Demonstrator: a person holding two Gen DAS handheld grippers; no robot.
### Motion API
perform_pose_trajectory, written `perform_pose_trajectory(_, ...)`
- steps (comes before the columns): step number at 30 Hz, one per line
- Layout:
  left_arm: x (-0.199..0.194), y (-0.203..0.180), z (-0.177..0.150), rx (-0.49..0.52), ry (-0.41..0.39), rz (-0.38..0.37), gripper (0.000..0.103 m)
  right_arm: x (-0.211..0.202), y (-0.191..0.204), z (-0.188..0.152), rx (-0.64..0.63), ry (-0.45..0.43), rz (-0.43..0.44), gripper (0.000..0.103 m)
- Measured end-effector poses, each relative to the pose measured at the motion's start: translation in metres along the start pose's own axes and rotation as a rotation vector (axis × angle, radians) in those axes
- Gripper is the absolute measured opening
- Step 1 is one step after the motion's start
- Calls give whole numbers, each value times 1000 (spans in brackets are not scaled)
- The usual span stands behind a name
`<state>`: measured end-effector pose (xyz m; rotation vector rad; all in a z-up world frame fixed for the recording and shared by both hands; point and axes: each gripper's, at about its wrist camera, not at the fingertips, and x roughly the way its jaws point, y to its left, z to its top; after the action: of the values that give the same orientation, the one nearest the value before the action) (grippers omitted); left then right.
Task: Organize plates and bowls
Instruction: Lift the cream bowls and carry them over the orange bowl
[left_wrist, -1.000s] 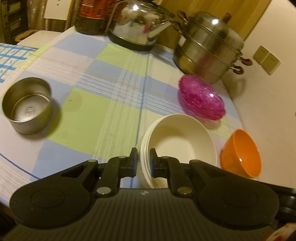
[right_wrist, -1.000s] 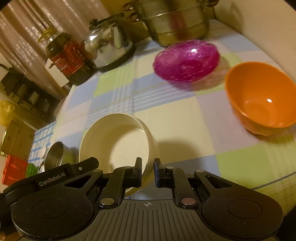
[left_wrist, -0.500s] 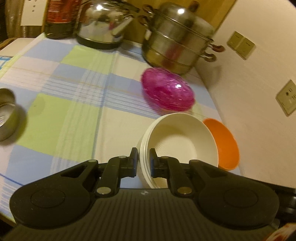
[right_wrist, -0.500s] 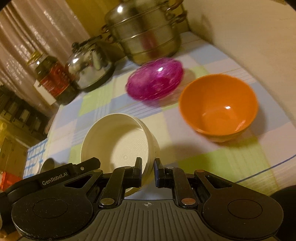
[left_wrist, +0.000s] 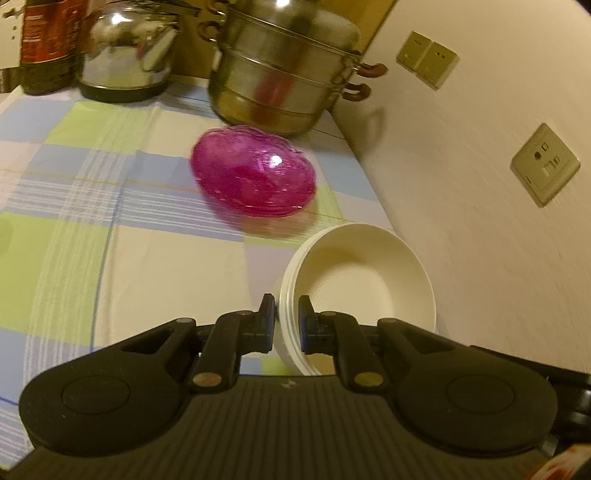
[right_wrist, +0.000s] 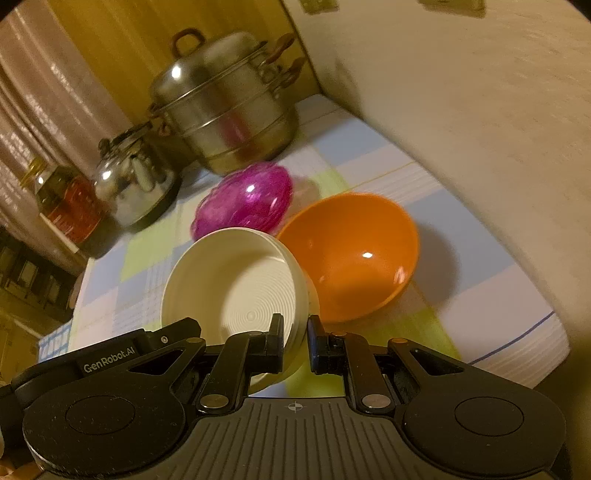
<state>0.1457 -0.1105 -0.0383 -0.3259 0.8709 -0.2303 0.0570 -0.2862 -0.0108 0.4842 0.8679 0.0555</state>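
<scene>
Both grippers angle steeply down toward the checked tablecloth (left_wrist: 110, 258), side by side, carrying one white bowl (left_wrist: 354, 280) between them. Left gripper (left_wrist: 287, 317): jaws narrow, pinched on the bowl's near-left rim, one pad outside, one inside. Right gripper (right_wrist: 295, 339): jaws equally narrow, clamped on the opposite rim of the same bowl (right_wrist: 236, 288), which tips toward the camera. Just ahead and right of the right gripper, an orange bowl (right_wrist: 354, 258) sits on the cloth, partly behind the white one; whether they touch cannot be told. Beyond, a pink glass dish (left_wrist: 255, 173). Farther back, a steel steamer pot (left_wrist: 280, 74), a kettle (left_wrist: 125, 55) and a dark bottle (right_wrist: 66, 206). Wall with sockets (left_wrist: 543, 164) close on the right.
</scene>
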Motion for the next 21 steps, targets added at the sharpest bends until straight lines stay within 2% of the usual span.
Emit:
perform_pose_trajectory(8, 20, -23, 7, 30, 15, -23, 11, 0, -22, 12, 26, -20, -28, 13)
perform_pose_trajectory(21, 43, -35, 21, 60, 29, -32, 11, 11, -37, 33, 24, -35, -46, 13)
